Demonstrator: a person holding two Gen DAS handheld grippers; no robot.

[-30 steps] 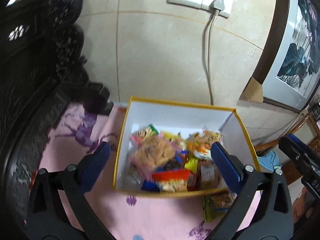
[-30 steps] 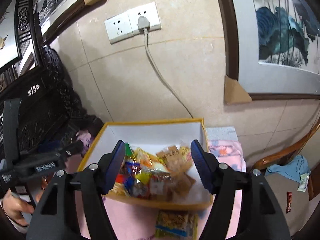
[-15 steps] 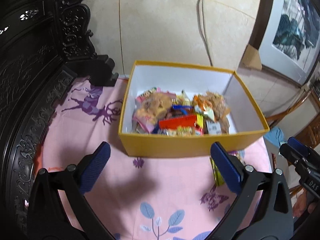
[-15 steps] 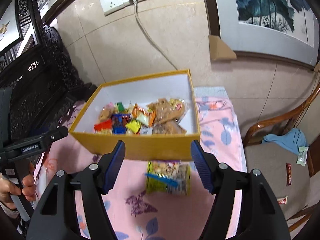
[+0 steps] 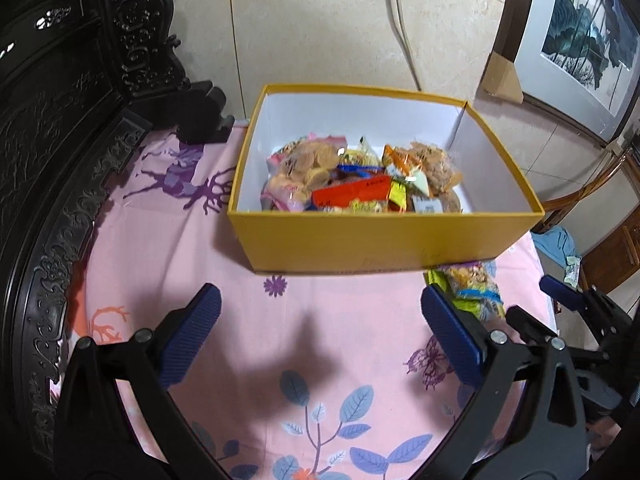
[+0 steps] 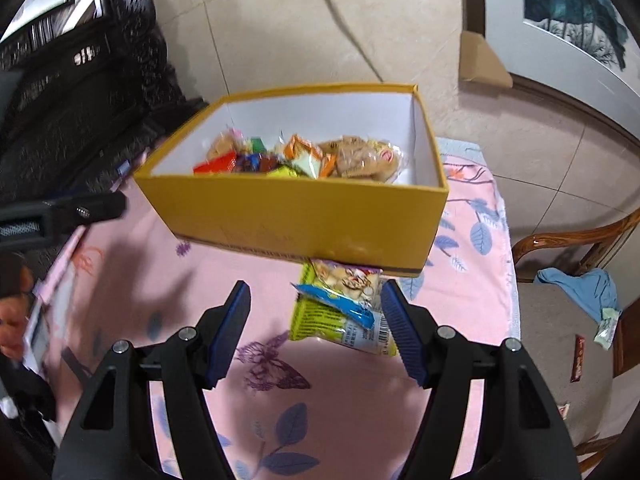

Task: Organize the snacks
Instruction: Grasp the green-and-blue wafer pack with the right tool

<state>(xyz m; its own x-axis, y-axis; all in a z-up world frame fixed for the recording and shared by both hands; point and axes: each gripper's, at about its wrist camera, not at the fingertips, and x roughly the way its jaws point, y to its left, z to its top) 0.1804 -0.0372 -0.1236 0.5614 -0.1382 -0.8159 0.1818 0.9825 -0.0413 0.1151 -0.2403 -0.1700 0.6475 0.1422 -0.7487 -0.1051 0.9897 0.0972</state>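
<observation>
Lying on the pink cloth (image 6: 340,380) against the yellow box (image 6: 304,216) of snacks, one loose packet (image 6: 340,308) is framed by the right gripper (image 6: 316,328), held agape for a pickup, while the left gripper (image 5: 320,336) is kept spread and empty.

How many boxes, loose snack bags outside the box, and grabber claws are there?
Yellow box: 1
Snack bags outside the box: 2, overlapping
Grippers: 2, left gripper and right gripper, both open
Total: 5
</observation>
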